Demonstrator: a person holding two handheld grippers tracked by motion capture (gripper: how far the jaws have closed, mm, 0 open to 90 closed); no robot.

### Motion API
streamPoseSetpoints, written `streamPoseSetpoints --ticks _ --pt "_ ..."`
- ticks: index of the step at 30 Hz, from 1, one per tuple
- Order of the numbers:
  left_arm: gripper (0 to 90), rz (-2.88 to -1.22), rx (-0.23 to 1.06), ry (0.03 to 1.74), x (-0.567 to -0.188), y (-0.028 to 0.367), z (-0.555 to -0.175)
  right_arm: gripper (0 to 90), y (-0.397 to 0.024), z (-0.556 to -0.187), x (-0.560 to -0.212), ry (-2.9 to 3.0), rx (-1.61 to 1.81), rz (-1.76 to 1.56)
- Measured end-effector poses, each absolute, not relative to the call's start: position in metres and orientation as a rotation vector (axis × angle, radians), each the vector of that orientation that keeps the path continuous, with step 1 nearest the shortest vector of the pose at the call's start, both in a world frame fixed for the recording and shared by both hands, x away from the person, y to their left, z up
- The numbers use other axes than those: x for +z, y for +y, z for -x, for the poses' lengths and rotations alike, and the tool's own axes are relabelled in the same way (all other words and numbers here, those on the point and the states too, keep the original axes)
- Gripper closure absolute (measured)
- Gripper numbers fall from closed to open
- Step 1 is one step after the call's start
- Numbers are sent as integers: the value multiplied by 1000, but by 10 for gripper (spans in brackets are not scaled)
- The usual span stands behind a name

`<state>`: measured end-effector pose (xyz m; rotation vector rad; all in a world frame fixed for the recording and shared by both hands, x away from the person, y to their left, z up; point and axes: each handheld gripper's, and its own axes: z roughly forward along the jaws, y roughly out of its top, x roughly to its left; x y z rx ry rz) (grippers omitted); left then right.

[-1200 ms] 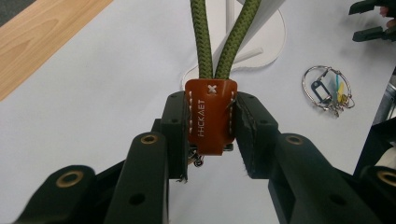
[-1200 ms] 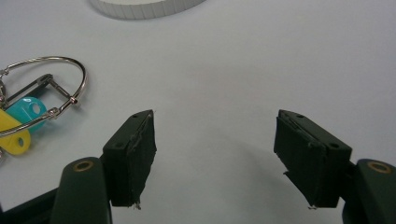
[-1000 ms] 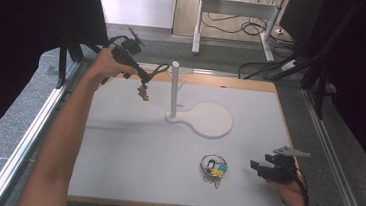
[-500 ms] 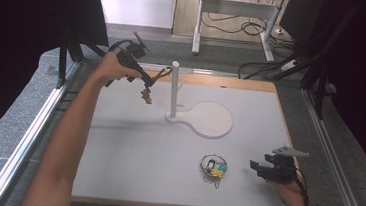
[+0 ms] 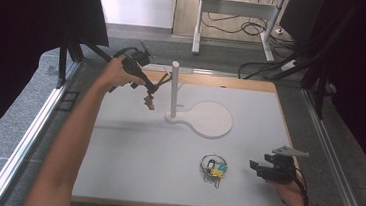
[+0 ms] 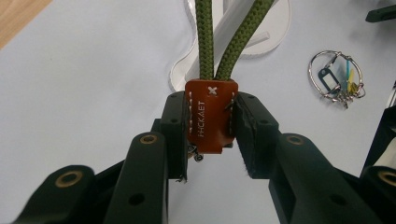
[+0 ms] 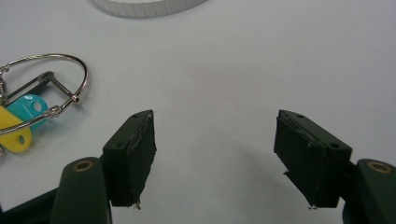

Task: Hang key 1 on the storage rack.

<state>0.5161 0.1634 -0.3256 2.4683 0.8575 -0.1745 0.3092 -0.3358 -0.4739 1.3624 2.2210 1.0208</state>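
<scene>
My left gripper (image 6: 210, 135) is shut on a brown leather tag (image 6: 210, 116), from which a doubled green cord (image 6: 224, 42) runs away toward the white stand. In the high view this gripper (image 5: 153, 88) hangs above the board just left of the stand's upright post (image 5: 173, 89), and a small brownish piece (image 5: 148, 101) dangles under it. The stand's round base (image 5: 209, 119) lies flat on the board. A key ring with coloured tags (image 5: 214, 167) rests at the front right. Right of it, my right gripper (image 5: 258, 169) stands open with nothing between its jaws (image 7: 215, 154).
The white board (image 5: 130, 168) has a wooden strip along its far edge. A metal rail (image 5: 27, 139) runs down the left side, and dark panels flank both sides. The key ring (image 7: 42, 93) lies left of the right gripper, near the stand's base edge (image 7: 149, 5).
My left hand has carried the tag and cord to the right and a little lower, closer to the post. The right gripper and the key ring have stayed where they were.
</scene>
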Motion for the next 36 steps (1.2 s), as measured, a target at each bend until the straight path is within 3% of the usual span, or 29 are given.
streamPoseSetpoints --ticks 9,12,18,36 --pt "652 -2488 -144 859 -330 158 -513 297 -337 -309 -474 2217 1023 -1367" --pt "584 -2485 -119 860 -330 157 -510 297 -337 -308 -473 2214 1026 -1363" --pt "554 -2484 -59 846 -323 162 -495 298 -335 -307 -469 2192 1041 -1323" --pt "480 -2492 34 746 -324 174 -411 310 -324 -301 -447 2207 1024 -1254"
